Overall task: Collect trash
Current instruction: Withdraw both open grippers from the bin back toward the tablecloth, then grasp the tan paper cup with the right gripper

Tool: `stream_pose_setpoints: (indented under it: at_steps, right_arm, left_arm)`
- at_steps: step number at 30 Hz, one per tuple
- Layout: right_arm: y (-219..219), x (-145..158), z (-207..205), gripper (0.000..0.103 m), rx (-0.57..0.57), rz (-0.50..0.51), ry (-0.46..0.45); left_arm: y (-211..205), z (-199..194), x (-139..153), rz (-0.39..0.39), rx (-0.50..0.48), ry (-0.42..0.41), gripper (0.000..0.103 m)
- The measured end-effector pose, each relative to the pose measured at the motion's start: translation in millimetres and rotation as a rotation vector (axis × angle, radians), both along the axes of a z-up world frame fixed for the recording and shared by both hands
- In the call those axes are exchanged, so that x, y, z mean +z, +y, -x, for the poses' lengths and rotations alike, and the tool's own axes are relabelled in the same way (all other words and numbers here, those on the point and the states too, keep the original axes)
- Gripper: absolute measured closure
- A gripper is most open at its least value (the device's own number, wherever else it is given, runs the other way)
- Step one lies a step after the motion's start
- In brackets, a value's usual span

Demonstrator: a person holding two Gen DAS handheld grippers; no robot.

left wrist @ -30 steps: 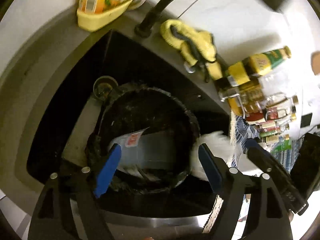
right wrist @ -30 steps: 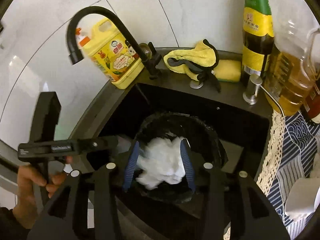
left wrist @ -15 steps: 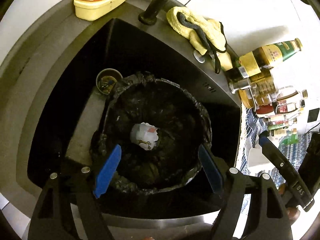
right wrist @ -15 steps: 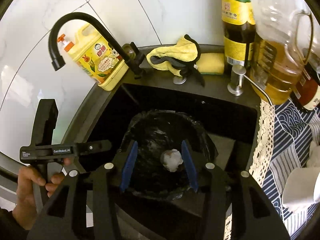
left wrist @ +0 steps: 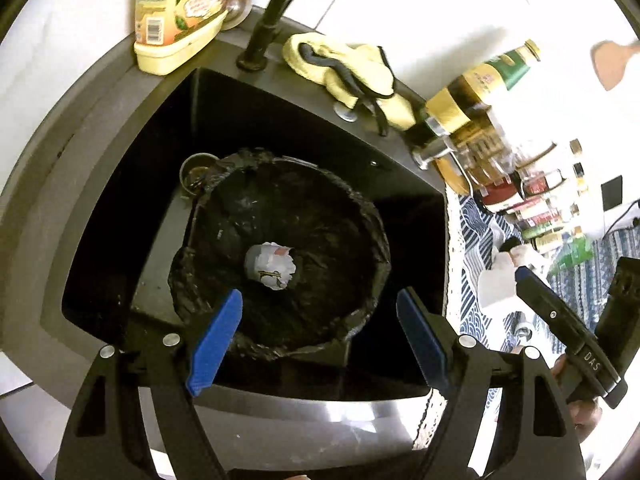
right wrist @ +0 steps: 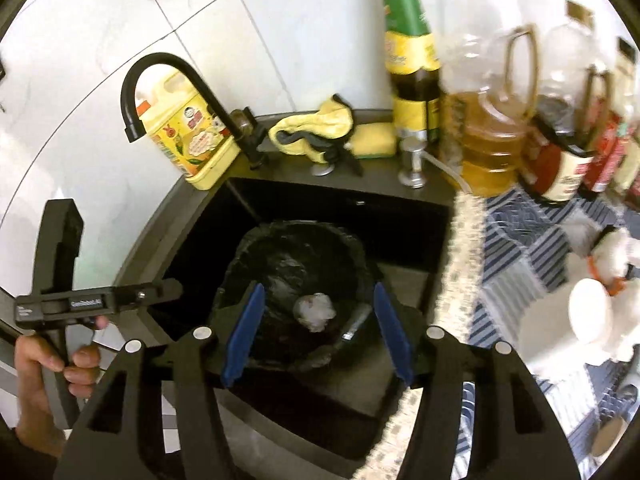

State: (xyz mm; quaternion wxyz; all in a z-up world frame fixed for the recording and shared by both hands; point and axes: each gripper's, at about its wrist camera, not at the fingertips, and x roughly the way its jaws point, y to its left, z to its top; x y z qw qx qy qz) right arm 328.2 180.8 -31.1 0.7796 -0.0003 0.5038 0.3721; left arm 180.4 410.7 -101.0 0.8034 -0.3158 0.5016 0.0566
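Observation:
A black bin-bag-lined trash bin (left wrist: 360,208) stands in the dark sink (left wrist: 120,184). Crumpled white trash (left wrist: 271,266) lies at its bottom, also seen in the right wrist view as a pale wad (right wrist: 315,311). My left gripper (left wrist: 320,338) hangs above the bin's near rim, open and empty. My right gripper (right wrist: 318,336) is over the same bin, its jaws opening, nothing between the blue pads. A white cup (right wrist: 588,314) and more crumpled white paper (right wrist: 616,256) lie on the striped cloth at the right.
A black faucet (right wrist: 168,80), yellow detergent bottle (right wrist: 192,136), yellow cloth (right wrist: 316,130) and sponge (right wrist: 374,140) line the sink's back edge. Oil and sauce bottles (right wrist: 492,136) crowd the counter at the right. A hand (right wrist: 36,376) holds the left gripper's handle.
A second ago the right gripper held a white paper wad over the bin; it let go and the wad now lies in the bin. Both grippers rose and drew back.

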Motion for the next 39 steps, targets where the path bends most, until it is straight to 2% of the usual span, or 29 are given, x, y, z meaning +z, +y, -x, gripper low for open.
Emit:
stream_pose_setpoints:
  at_steps: [4,6,11,12,13,17,18,21,26,33,39]
  right_arm:
    - [-30.3,4.4,4.5,0.045,-0.038,0.007,-0.007]
    - [-48.1,5.2,6.0,0.043,-0.067,0.012,-0.009]
    - [-89.9,-1.3,5.1,0.042,-0.144,0.027,0.035]
    - [-99.5,-3.5,4.5,0.034,-0.162,0.033,0.047]
    - [-109.2,-5.4,3.8,0.032,-0.182,0.035,0.054]
    - [-160.2,-14.4,0.2,0.031,-0.283,0.024,0.098]
    - [-171.0,-15.9,0.0,0.031,-0.3,0.016,0.112]
    - [-205.0,-20.7,2.1,0.03,-0.353,-0.003,0.155]
    - [-249.2,-27.1,10.7,0.029,-0.417,0.001,0.183]
    - [-321.7,-57.5,25.4,0.027,-0.547,-0.038,0.282]
    - [-376.6,-94.1,31.4,0.024,-0.684,-0.131,0.436]
  left_arm:
    - [-18.1,0.7,3.6,0.0,-0.024,-0.003,0.024]
    - [-29.3,-2.1,5.0,-0.015,-0.042,0.005,0.014]
    - [-53.7,-12.1,6.9,-0.039,-0.077,0.017,0.013]
    - [-62.0,-16.5,8.0,-0.05,-0.095,0.02,0.013]
    - [-67.4,-19.1,8.6,-0.055,-0.11,0.02,0.013]
    - [-104.2,-37.4,14.5,-0.123,-0.185,0.021,0.011]
    - [-113.2,-42.1,15.3,-0.132,-0.203,0.021,0.006]
    - [-138.4,-56.8,16.1,-0.175,-0.236,0.044,0.007]
    - [-185.9,-81.6,16.6,-0.199,-0.305,0.042,0.007]
    - [-249.8,-115.5,10.9,-0.25,-0.386,0.072,0.007]
    - [-292.4,-132.5,1.5,-0.289,-0.436,0.126,0.007]
